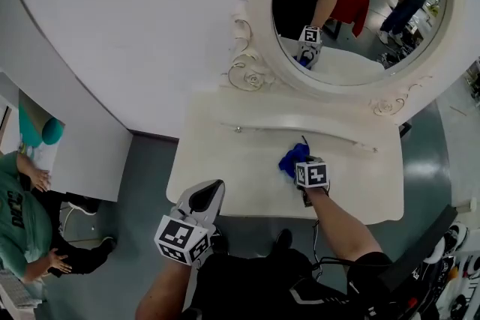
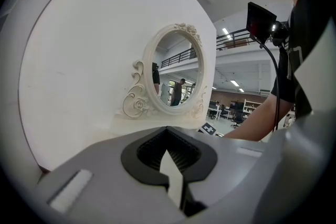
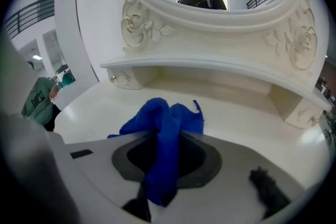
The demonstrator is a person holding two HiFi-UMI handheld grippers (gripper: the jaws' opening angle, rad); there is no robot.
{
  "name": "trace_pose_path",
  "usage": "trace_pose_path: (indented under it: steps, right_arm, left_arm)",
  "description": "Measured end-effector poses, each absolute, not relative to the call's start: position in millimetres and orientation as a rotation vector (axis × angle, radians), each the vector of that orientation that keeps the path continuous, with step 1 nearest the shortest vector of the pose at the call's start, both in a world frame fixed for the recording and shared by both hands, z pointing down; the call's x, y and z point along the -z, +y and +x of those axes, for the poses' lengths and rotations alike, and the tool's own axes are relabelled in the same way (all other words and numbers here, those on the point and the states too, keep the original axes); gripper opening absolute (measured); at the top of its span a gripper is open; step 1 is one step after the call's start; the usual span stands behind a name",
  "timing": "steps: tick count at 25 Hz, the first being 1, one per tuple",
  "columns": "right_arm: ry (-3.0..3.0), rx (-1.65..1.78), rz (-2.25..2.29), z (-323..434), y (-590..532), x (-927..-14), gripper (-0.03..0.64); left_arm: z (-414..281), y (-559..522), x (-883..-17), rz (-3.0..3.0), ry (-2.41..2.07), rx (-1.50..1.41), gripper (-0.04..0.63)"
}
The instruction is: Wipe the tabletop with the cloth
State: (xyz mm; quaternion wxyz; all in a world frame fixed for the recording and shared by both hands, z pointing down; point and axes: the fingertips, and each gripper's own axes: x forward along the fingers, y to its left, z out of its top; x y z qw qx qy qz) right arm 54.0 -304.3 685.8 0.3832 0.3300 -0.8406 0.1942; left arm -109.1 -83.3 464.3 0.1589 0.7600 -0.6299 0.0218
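Note:
A blue cloth (image 1: 292, 159) lies bunched on the white tabletop (image 1: 225, 161), right of its middle and just before the low shelf. My right gripper (image 1: 301, 168) is shut on the cloth. In the right gripper view the blue cloth (image 3: 163, 118) runs up between the jaws of my right gripper (image 3: 167, 136) and spills onto the tabletop (image 3: 241, 113) ahead. At the table's front left corner my left gripper (image 1: 205, 198) is held off the surface. Nothing sits between the shut jaws of my left gripper (image 2: 167, 131).
An oval mirror (image 1: 352, 4) in an ornate white frame stands at the back of the table above a narrow raised shelf (image 1: 300, 124). A white wall panel (image 1: 112, 26) rises to the left. A person in green (image 1: 19, 221) sits at far left.

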Motion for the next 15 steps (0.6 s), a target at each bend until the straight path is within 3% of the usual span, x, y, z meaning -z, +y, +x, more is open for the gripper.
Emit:
trace_pose_path:
  steps: [15]
  right_arm:
    - [-2.172, -0.503, 0.656, 104.6, -166.0, -685.2, 0.1]
  left_arm:
    - [-67.0, -112.3, -457.3, 2.275, -1.703, -0.043, 0.006]
